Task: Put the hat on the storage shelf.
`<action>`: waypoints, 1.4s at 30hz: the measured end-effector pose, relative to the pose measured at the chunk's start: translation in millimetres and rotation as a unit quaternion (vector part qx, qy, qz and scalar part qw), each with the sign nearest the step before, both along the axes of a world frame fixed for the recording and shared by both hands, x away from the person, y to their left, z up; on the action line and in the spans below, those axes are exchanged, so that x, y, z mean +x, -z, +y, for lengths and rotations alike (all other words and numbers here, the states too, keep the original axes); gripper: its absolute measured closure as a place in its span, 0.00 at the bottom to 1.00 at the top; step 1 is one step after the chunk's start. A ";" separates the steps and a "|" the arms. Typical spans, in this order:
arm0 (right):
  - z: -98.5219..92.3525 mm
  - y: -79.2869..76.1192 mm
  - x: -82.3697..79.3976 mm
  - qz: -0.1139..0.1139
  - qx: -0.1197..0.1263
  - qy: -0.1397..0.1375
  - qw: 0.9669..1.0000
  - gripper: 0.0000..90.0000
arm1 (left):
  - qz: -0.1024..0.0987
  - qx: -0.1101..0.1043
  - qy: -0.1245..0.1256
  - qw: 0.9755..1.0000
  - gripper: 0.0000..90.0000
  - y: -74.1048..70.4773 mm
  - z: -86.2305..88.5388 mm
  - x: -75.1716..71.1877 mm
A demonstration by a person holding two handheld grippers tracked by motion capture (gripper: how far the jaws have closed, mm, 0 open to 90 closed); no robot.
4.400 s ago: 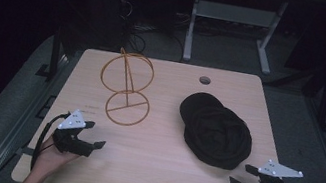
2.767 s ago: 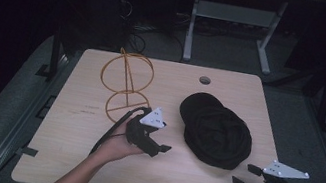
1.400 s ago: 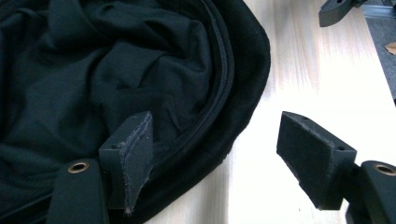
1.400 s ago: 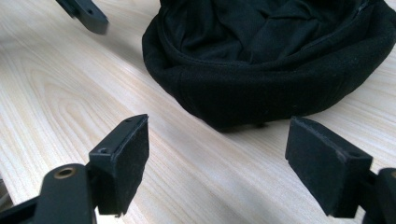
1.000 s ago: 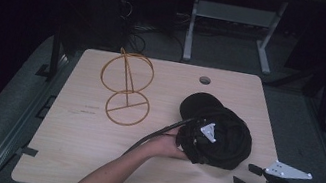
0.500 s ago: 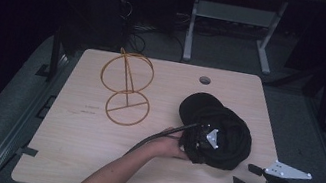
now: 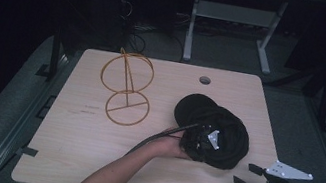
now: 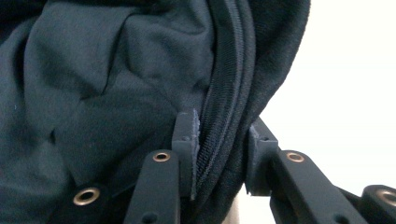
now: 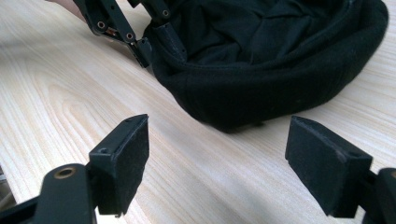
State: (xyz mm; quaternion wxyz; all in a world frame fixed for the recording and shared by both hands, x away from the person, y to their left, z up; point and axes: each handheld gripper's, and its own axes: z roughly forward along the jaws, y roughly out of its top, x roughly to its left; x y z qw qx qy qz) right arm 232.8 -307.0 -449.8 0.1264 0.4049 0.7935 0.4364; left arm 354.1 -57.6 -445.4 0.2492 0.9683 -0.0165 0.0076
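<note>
Black hat (image 7: 215, 128) lying on tabletop (image 7: 79, 153), right of centre. Left gripper (image 8: 219, 154) just closing on its ribbed rim, pads pinching the fabric. Right gripper (image 9: 217, 158) open, empty, near the hat. Soft, light, floppy; best held at the thicker rim.

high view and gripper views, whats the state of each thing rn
left gripper: jaws have just been closing, now pinching the rim of the black hat
black hat: lying crumpled on the table, opening up
right gripper: open, nothing between its jaws
gold wire stand: upright, bare
</note>
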 end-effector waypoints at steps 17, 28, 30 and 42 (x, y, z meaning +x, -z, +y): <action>-1.6 -1.5 -0.1 -0.004 0.011 0.013 1.000 0.24 | 0.037 -0.068 -0.005 0.997 0.86 -27.1 14.3 -8.0; 5.8 -5.5 2.6 -0.017 0.027 0.011 0.999 0.24 | 0.062 -0.130 -0.025 0.989 0.86 -54.2 38.8 -8.4; 8.6 -7.6 2.6 -0.022 0.032 0.012 0.999 0.23 | 0.067 -0.144 -0.028 0.987 0.86 -60.2 44.6 -8.3; 35.8 -24.9 2.8 -0.063 0.060 -0.012 0.996 0.19 | 0.094 -0.209 -0.050 0.972 0.86 -91.3 77.4 -7.0</action>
